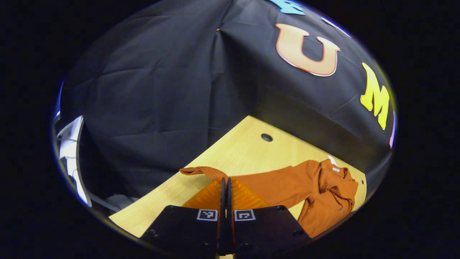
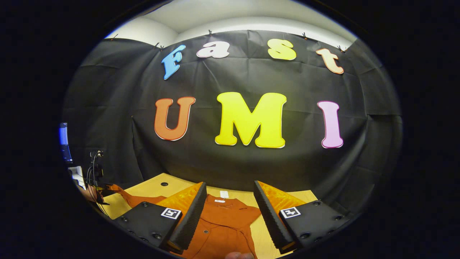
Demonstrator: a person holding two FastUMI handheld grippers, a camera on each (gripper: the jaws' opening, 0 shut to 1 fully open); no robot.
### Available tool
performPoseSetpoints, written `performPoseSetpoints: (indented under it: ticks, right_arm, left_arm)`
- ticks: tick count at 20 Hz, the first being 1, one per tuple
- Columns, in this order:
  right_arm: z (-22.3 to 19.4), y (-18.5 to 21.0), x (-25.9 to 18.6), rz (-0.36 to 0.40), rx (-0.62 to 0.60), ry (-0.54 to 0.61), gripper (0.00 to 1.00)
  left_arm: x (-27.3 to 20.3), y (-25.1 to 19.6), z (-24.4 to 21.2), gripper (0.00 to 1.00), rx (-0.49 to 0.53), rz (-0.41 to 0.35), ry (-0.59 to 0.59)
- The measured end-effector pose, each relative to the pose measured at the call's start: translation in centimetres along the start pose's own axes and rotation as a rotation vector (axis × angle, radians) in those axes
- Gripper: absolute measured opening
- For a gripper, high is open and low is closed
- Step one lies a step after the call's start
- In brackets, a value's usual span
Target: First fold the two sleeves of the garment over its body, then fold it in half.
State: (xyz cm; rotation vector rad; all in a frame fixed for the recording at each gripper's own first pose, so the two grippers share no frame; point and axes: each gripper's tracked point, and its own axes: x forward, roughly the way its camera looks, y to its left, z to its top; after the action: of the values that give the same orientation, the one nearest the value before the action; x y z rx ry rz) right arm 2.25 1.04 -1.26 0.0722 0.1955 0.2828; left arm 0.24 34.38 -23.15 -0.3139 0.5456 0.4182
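The orange garment point(image 1: 323, 187) lies on a light wood table point(image 1: 237, 151). In the left gripper view its body sits at about 4 o'clock, near the table's far edge by the black wall. One long sleeve point(image 1: 201, 171) stretches from the body toward 7 o'clock, and its cuff lies close to the table's left edge. Bare wood lies beyond the sleeve, up to a small dark hole point(image 1: 266, 137) in the table near the wall.

The left gripper point(image 1: 225, 187) has its two fingers pressed tight together. The sleeve runs right behind the tips. I cannot tell if any cloth is pinched between them.

In the right gripper view the right gripper point(image 2: 230, 201) is wide open and holds nothing. The garment's collar point(image 2: 224, 202) and a white tag point(image 2: 224, 194) show in the gap between its fingers at 6 o'clock. The sleeve point(image 2: 131, 198) runs off toward 8 o'clock. A strip of bare table point(image 2: 258, 237) shows to the right of the garment.

The lower part of the garment is cut off at the bottom of both views. Something small and pale point(image 2: 239, 255) pokes in at the very bottom of the right gripper view, too cut off to name. Wires and gear point(image 2: 94, 165) at 9 o'clock are hard to make out.
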Motion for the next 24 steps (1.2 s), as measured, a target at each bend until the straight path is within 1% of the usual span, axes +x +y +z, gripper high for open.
performPoseSetpoints:
  ticks: [3, 5, 6, 7, 8, 10, 12, 13, 14, 16, 18, 19, 20, 22, 23, 24]
  right_arm:
    - [0.0, -2.7, -1.0, -0.038, 0.039, -0.014, 0.84]
    - [-0.4, -4.8, -1.7, -0.068, 0.075, -0.018, 0.84]
    - [-0.5, -5.9, -2.3, -0.086, 0.094, -0.022, 0.84]
    - [-1.1, -7.9, -3.3, -0.12, 0.125, -0.034, 0.84]
    - [-1.5, -9.2, -4.0, -0.143, 0.143, -0.038, 0.84]
    - [-1.6, -11.4, -5.2, -0.187, 0.163, -0.046, 0.84]
    - [-1.6, -14.2, -6.8, -0.244, 0.166, -0.057, 0.84]
    - [-1.7, -15.7, -8.1, -0.28, 0.164, -0.054, 0.84]
    - [-1.9, -17.0, -9.2, -0.313, 0.158, -0.049, 0.84]
    - [-2.3, -19.0, -11.1, -0.369, 0.146, -0.035, 0.84]
    - [-2.8, -21.6, -14.2, -0.458, 0.112, -0.007, 0.84]
    - [-2.9, -22.6, -15.4, -0.493, 0.101, 0.003, 0.84]
    - [-3.1, -23.7, -16.9, -0.534, 0.098, 0.019, 0.84]
    - [-3.4, -24.6, -19.4, -0.6, 0.092, 0.045, 0.84]
    - [-3.6, -25.1, -20.6, -0.631, 0.084, 0.06, 0.84]
    - [-3.7, -25.4, -21.2, -0.648, 0.08, 0.069, 0.82]
  left_arm:
    - [0.3, -4.0, 4.1, 0.03, 0.033, -0.062, -0.036]
    - [0.1, -8.3, 7.7, 0.03, 0.05, -0.118, -0.07]
    - [-0.1, -10.8, 9.6, 0.03, 0.062, -0.154, -0.088]
    - [-0.5, -15.4, 11.9, 0.03, 0.101, -0.216, -0.113]
    - [-0.8, -18.9, 12.8, 0.03, 0.138, -0.264, -0.126]
    - [-1.1, -25.1, 13.2, 0.03, 0.216, -0.342, -0.133]
    - [-1.6, -32.7, 11.5, 0.03, 0.311, -0.428, -0.117]
    - [-1.8, -36.3, 9.9, 0.03, 0.357, -0.476, -0.103]
    - [-2.1, -40.9, 6.5, 0.03, 0.413, -0.533, -0.065]
    - [-2.3, -45.3, 2.8, 0.03, 0.466, -0.581, -0.029]
    - [-1.4, -49.1, -1.7, 0.03, 0.531, -0.557, 0.001]
    - [-1.0, -50.2, -3.6, 0.03, 0.562, -0.558, 0.017]
    - [-0.6, -51.1, -5.3, 0.03, 0.598, -0.561, 0.025]
    - [0.6, -52.4, -8.8, 0.03, 0.676, -0.559, 0.057]
    - [1.6, -52.6, -10.5, 0.03, 0.71, -0.542, 0.088]
    - [2.3, -52.5, -11.4, 0.03, 0.732, -0.523, 0.106]
